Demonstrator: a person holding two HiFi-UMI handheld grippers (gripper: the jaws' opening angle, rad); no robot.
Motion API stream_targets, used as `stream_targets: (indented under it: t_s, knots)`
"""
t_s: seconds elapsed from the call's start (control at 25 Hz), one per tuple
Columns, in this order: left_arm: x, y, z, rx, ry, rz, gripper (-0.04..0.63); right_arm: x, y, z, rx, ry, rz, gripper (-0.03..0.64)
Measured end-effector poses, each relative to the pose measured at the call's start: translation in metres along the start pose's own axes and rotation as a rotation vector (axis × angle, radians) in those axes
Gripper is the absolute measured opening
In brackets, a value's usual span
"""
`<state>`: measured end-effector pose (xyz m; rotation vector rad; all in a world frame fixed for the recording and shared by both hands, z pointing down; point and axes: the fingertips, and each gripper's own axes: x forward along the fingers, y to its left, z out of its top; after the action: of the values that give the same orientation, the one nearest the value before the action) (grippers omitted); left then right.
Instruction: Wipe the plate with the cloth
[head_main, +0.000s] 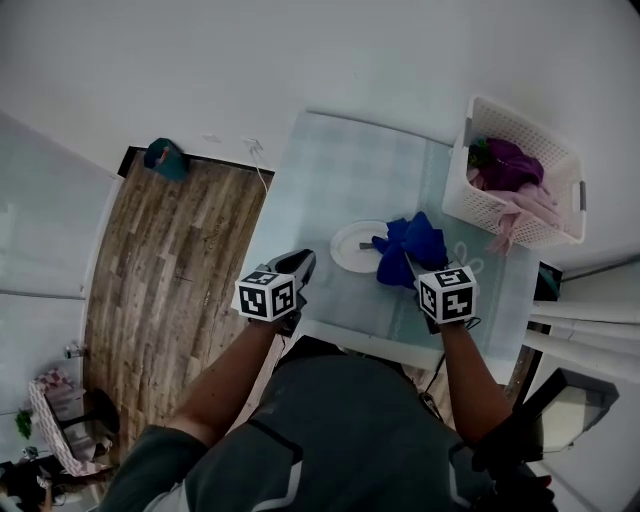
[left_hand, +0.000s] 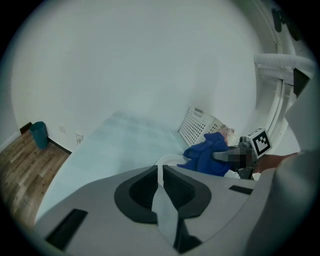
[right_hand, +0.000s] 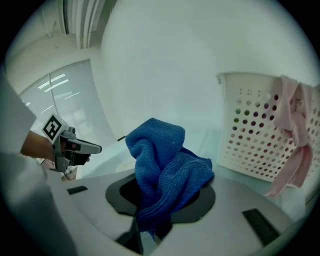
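Observation:
A white plate (head_main: 352, 245) lies on the pale checked table (head_main: 340, 170). The blue cloth (head_main: 412, 240) hangs bunched over the plate's right side, and my right gripper (head_main: 403, 264) is shut on it. In the right gripper view the cloth (right_hand: 162, 167) fills the jaws and stands up above them. My left gripper (head_main: 304, 262) hovers just left of the plate, apart from it, shut with nothing in it. In the left gripper view the plate's rim (left_hand: 167, 161) shows past the closed jaws, with the cloth (left_hand: 206, 154) and the right gripper (left_hand: 224, 156) behind.
A white perforated laundry basket (head_main: 515, 175) with purple and pink clothes stands at the table's far right; a pink garment (right_hand: 295, 145) hangs over its rim. Wooden floor (head_main: 170, 270) and a teal bin (head_main: 165, 158) lie to the left. The table's near edge is by my body.

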<state>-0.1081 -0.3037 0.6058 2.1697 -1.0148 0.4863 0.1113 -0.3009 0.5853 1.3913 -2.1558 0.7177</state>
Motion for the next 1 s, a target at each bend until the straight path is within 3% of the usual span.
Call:
stream_targets:
  t_s: [0.24, 0.4, 0.56, 0.72, 0.92, 1.0]
  knots:
    - [-0.041, -0.027, 0.032, 0.066, -0.152, 0.083, 0.012, -0.052, 0.011, 0.045, 0.008, -0.171, 0.062, 0.127]
    - [-0.073, -0.052, 0.057, 0.075, -0.280, 0.075, 0.010, -0.089, 0.024, 0.074, -0.008, -0.279, 0.102, 0.127]
    - [-0.101, -0.077, 0.069, 0.143, -0.327, 0.042, 0.009, -0.124, 0.039, 0.091, -0.010, -0.363, 0.089, 0.127]
    - [-0.125, -0.090, 0.080, 0.195, -0.367, 0.021, 0.009, -0.152, 0.050, 0.103, 0.001, -0.442, 0.039, 0.127]
    - [-0.161, -0.093, 0.094, 0.239, -0.426, -0.035, 0.009, -0.181, 0.078, 0.105, -0.055, -0.491, -0.126, 0.127]
    - [-0.176, -0.094, 0.097, 0.259, -0.444, -0.051, 0.009, -0.190, 0.096, 0.103, -0.037, -0.506, -0.149, 0.127]
